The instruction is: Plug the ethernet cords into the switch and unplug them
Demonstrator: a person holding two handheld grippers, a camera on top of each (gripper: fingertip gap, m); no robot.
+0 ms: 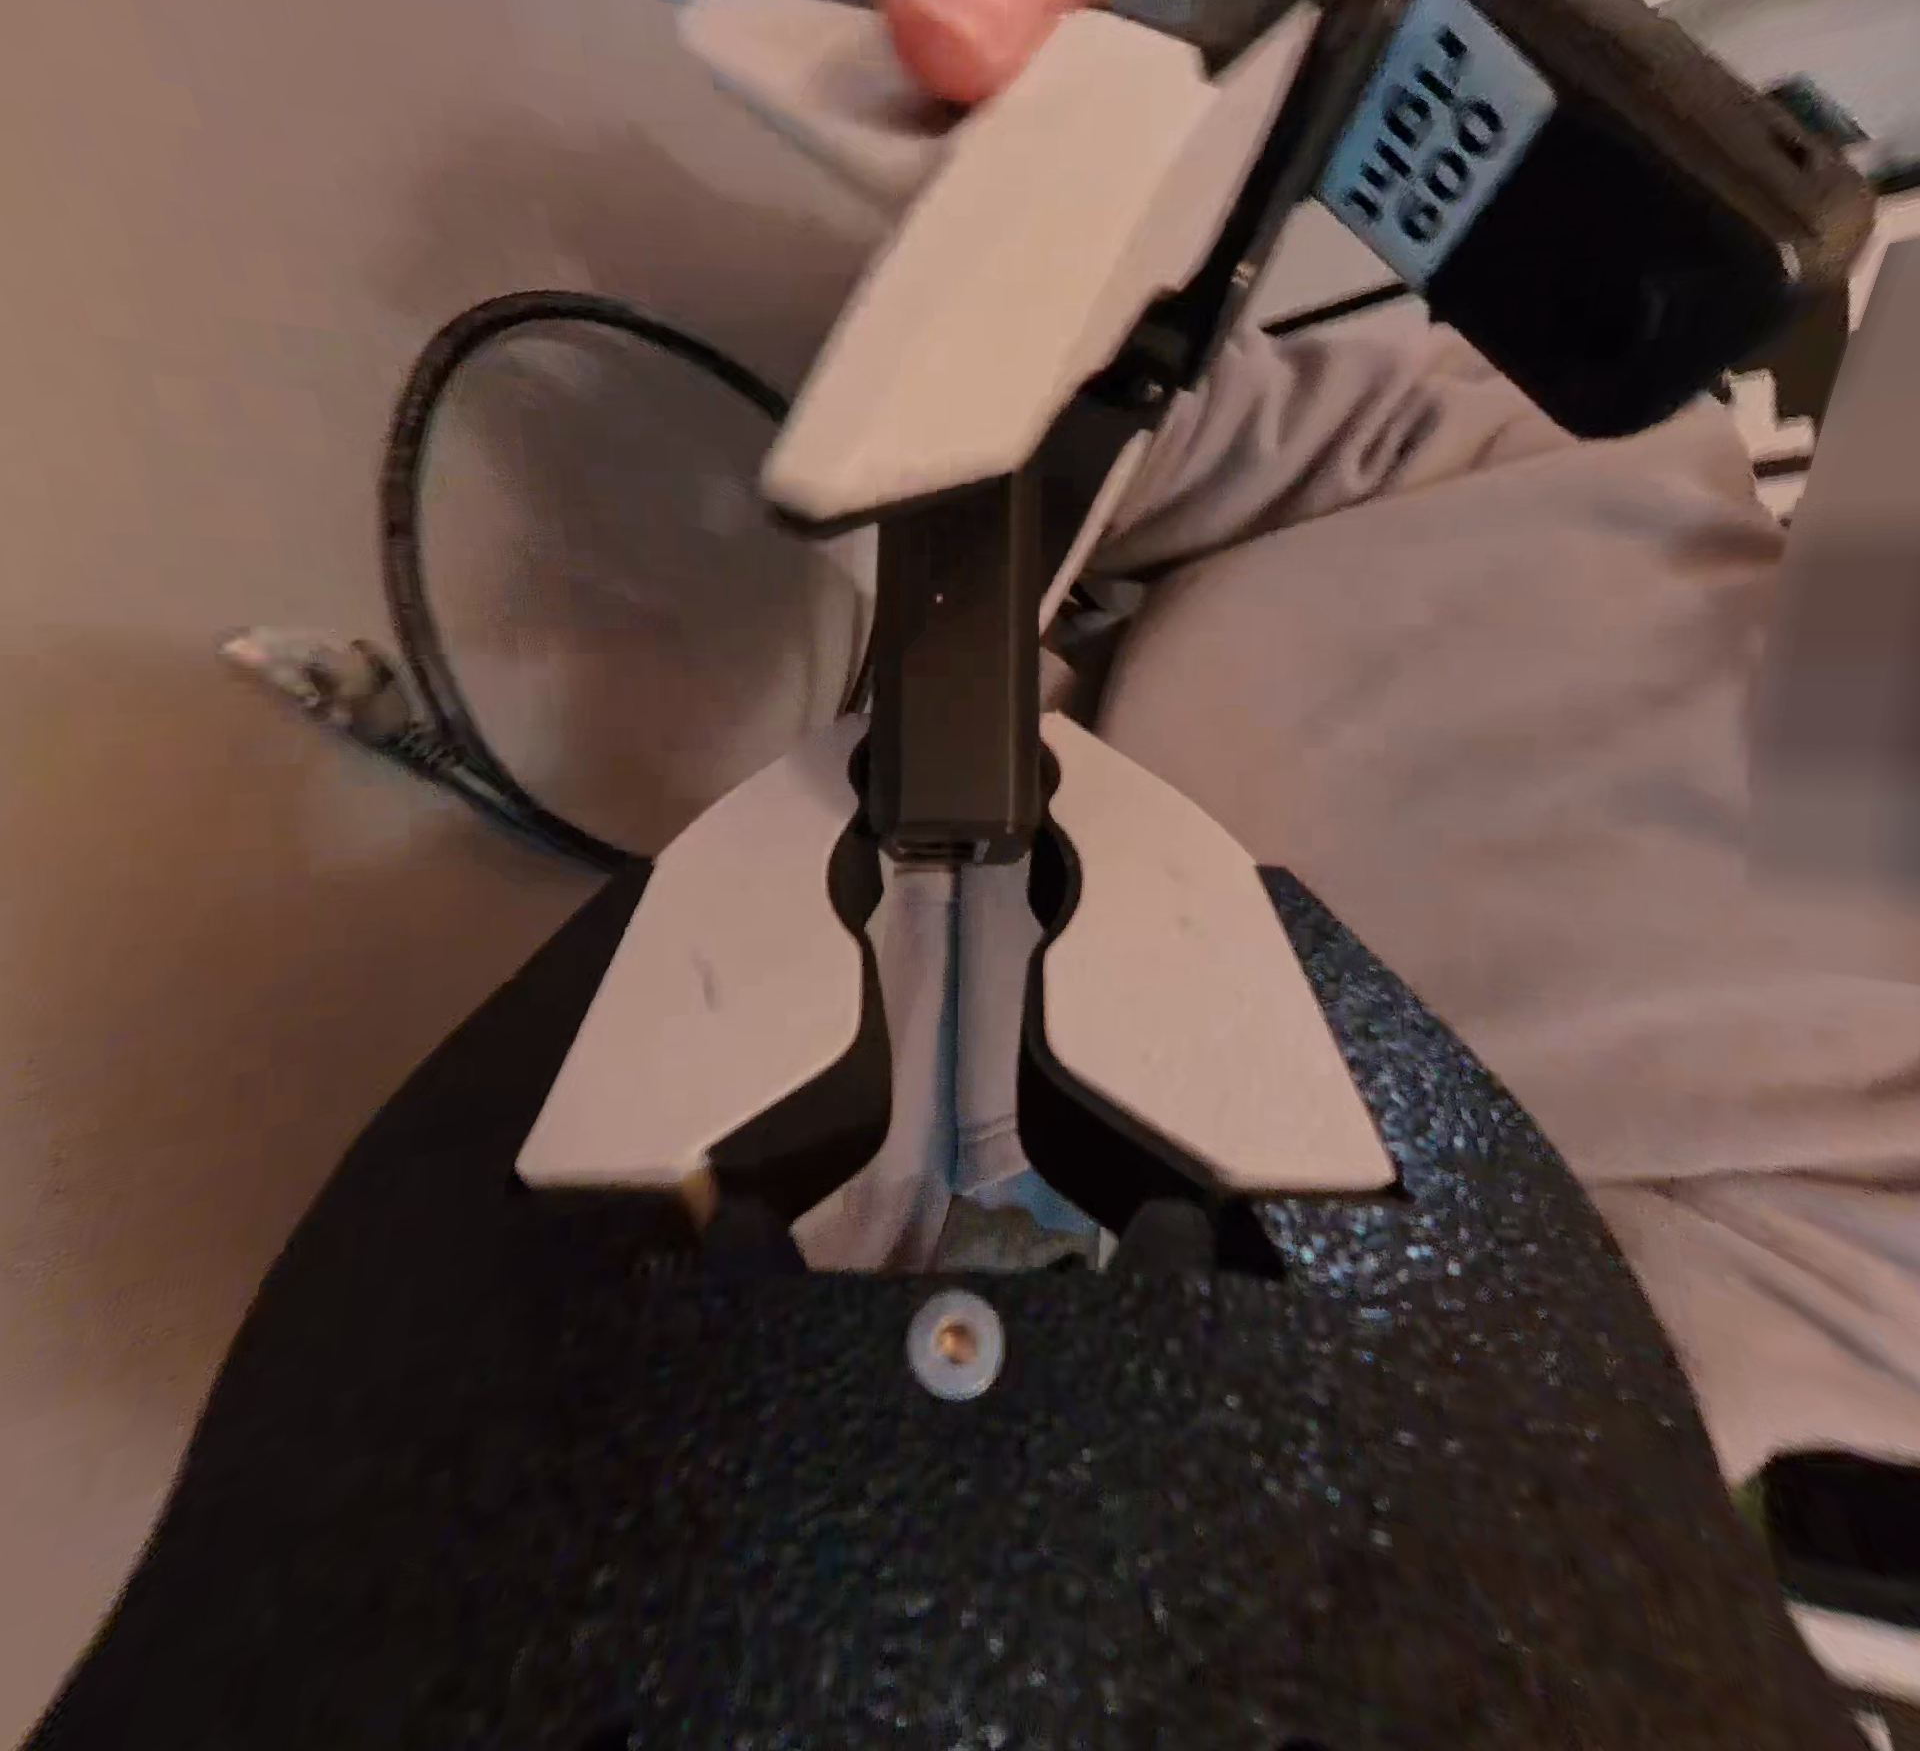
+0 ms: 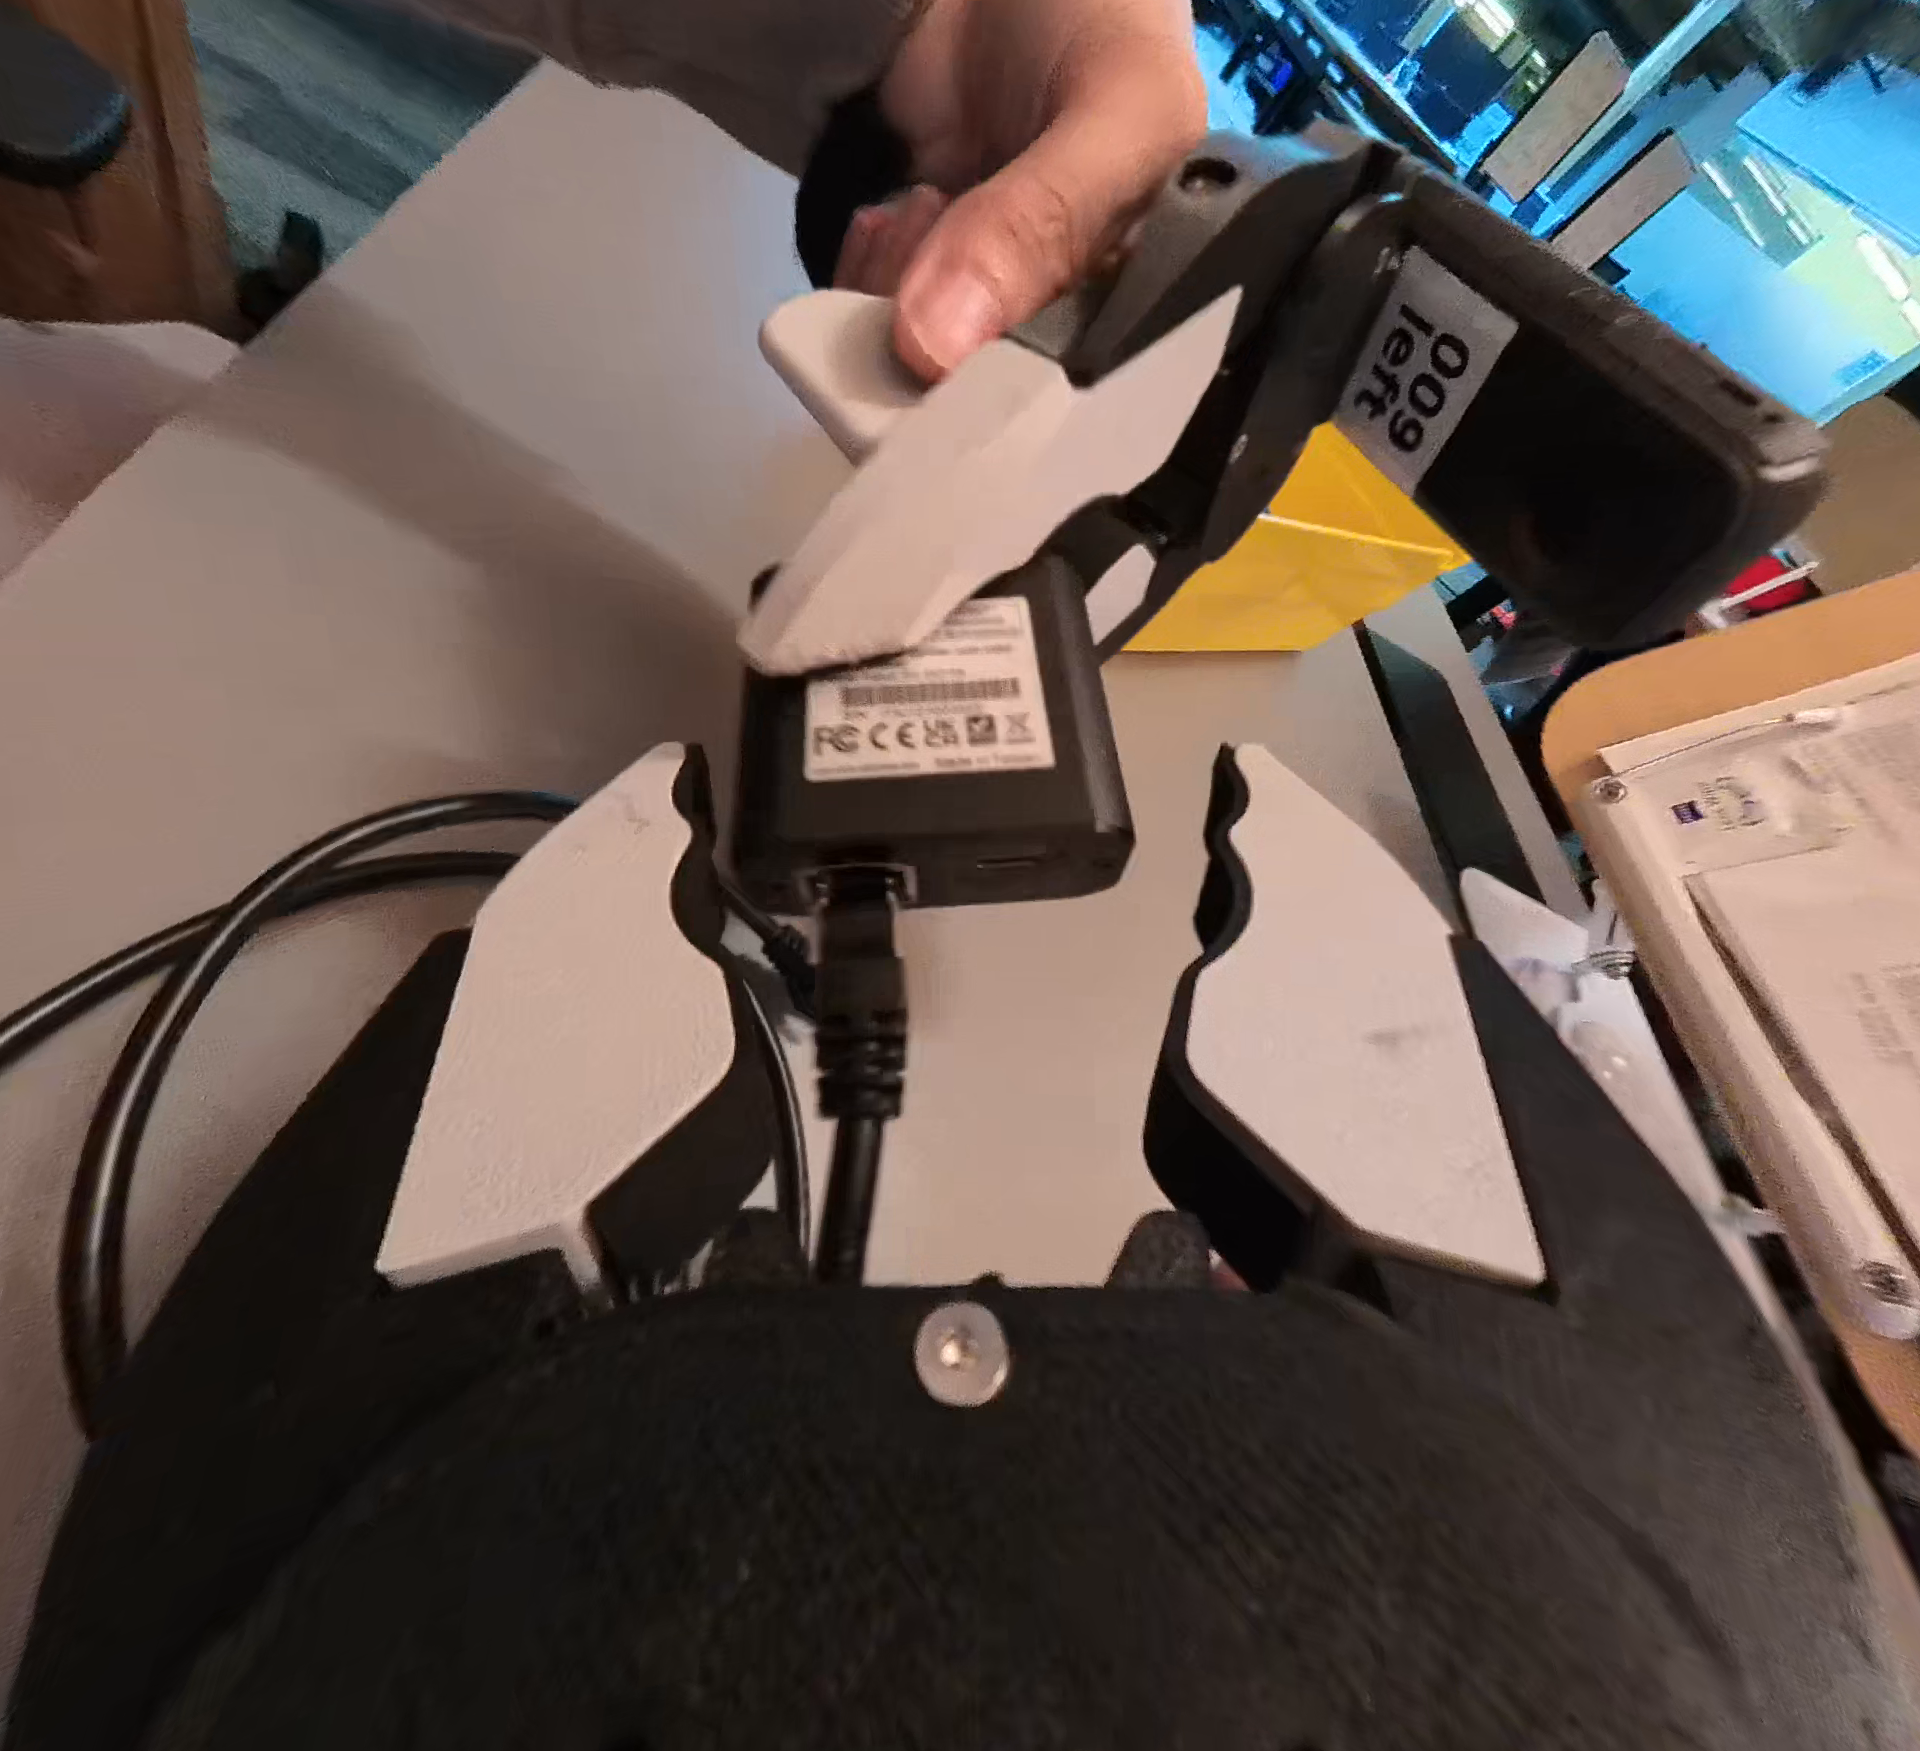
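Note:
The switch [image 2: 925,766] is a small black box with a white label, held above the table. My left gripper [image 1: 951,756] is shut on one end of it; the switch [image 1: 951,662] shows edge-on there. In the right wrist view, a pale finger [image 2: 935,496] of the left gripper lies over the switch's far end. My right gripper [image 2: 961,766] is open, its fingers either side of the switch's near end. A black ethernet cord [image 2: 860,1026] is plugged into a port there. A thinner black lead [image 2: 774,948] enters beside it. A loose cord plug [image 1: 301,673] lies on the table.
Black cable loops lie on the white table [image 2: 468,506] at the left [image 2: 208,922]. A yellow bin [image 2: 1299,558] stands behind. A tray of papers [image 2: 1766,870] sits at the right on a wooden surface. A person's hand [image 2: 1018,143] holds the left gripper.

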